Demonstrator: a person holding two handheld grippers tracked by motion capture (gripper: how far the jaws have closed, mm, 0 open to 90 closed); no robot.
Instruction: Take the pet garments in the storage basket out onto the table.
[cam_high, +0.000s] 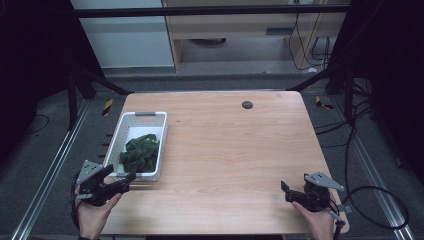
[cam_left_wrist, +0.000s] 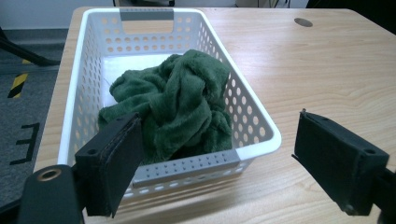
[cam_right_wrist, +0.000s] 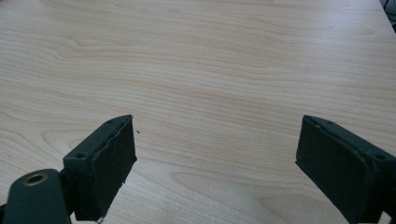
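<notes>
Two hands hold grippers low at the near edge: left gripper (cam_high: 117, 182) at near left, right gripper (cam_high: 286, 191) at near right, both with jaws spread wide.

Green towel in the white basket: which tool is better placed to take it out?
Left. The left tool is open at the basket's near end, facing the green towel; the right tool faces bare table.

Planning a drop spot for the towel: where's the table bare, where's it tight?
Bare wood runs from the white basket rightward to the table's right edge, bordered far by the round grommet hole and near by the right gripper. It is crowded at the near-left: the left gripper, open, sits at the basket holding the green towel.
</notes>
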